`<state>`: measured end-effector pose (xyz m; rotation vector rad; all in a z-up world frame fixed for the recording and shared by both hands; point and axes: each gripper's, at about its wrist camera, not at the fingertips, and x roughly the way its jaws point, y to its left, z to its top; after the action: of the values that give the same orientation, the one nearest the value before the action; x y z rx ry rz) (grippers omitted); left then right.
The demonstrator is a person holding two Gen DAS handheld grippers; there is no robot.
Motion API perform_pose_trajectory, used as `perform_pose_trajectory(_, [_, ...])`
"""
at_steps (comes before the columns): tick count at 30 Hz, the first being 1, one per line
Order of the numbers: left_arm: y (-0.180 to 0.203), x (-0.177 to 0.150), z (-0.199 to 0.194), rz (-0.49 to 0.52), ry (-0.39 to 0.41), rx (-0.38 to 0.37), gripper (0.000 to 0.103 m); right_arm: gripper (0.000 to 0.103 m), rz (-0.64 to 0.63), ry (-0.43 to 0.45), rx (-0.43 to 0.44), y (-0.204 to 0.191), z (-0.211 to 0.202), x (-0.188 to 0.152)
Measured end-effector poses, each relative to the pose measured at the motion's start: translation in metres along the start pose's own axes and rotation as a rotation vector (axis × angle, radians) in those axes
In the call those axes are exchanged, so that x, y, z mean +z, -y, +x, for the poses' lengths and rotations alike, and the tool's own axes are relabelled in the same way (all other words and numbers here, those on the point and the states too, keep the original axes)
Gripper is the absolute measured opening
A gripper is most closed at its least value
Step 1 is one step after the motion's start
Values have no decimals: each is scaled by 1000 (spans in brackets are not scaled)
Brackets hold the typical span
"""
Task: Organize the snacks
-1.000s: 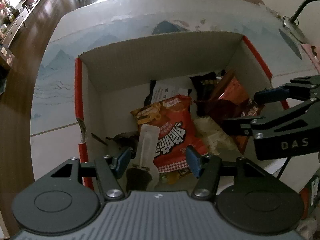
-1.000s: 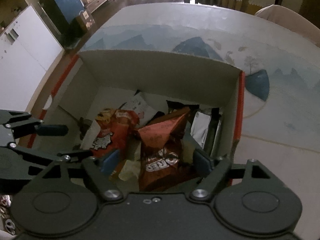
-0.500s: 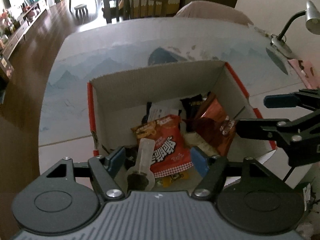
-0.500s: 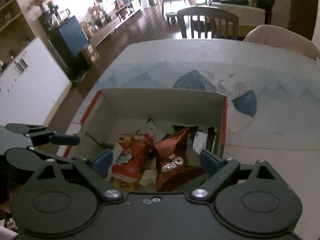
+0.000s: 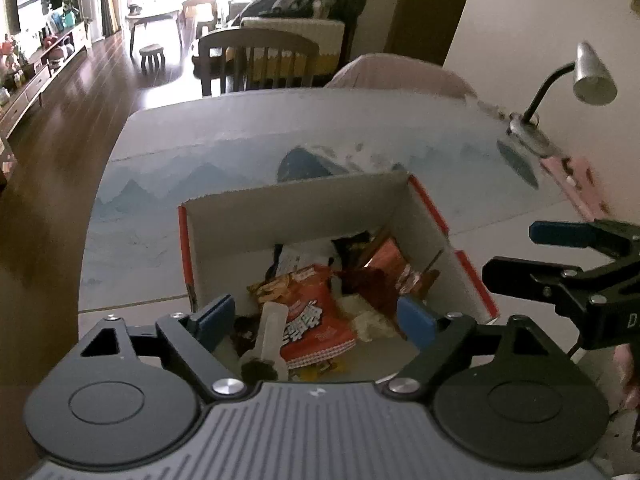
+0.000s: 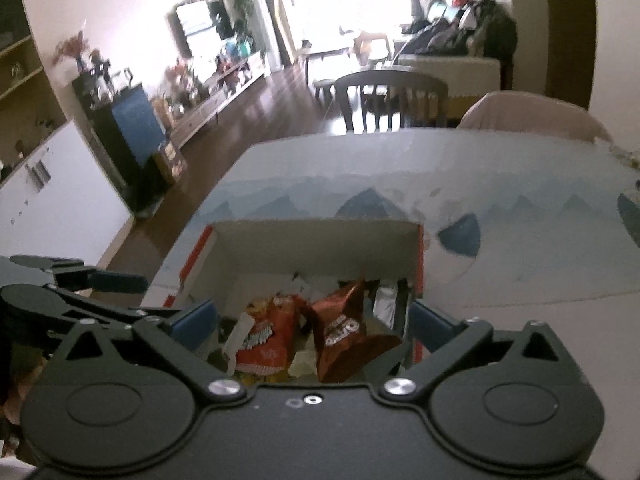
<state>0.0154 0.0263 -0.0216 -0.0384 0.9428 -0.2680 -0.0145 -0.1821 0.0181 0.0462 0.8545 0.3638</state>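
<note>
Snack packets (image 5: 316, 316) lie heaped inside the cardboard box (image 5: 288, 216) on the table (image 5: 248, 128), below and ahead of both grippers. Nearer the orange packet (image 5: 310, 322) is the left gripper (image 5: 316, 320); the right gripper (image 6: 312, 320) faces the red-brown one (image 6: 344, 332). Both jaws are opening wide, gripping nothing.

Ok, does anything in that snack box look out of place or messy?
Yes. The packets in the box lie in a loose heap, not in rows. The orange bag lies flat, the dark red bag sticks up on end, and a pale tube lies across the pile. Nothing has spilled onto the table.
</note>
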Motion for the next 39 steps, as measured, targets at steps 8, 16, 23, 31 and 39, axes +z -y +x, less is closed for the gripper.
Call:
perform_pose_trajectory(8, [4,-7,-19,-24,70,22,98,103,38,86,-27,-6,-22,-17])
perform_pose_trajectory(16, [5,-17,-25,-80,77,37,99,103,50,152,-77,-12,-37,-32])
perform_pose_trajectory(23, [14,-23,-32,-67,103,79,98,103,40,159,-102,-20,-39,-36])
perform_pose_trajectory(31, [18,-26,-35,-52,104,96,98,103,72,157,-108,-13,-37,-36])
perform_pose_trajectory(39, [18,-28,-35,-57,97,98,98,103,85,137,-112,-12,-34,-37])
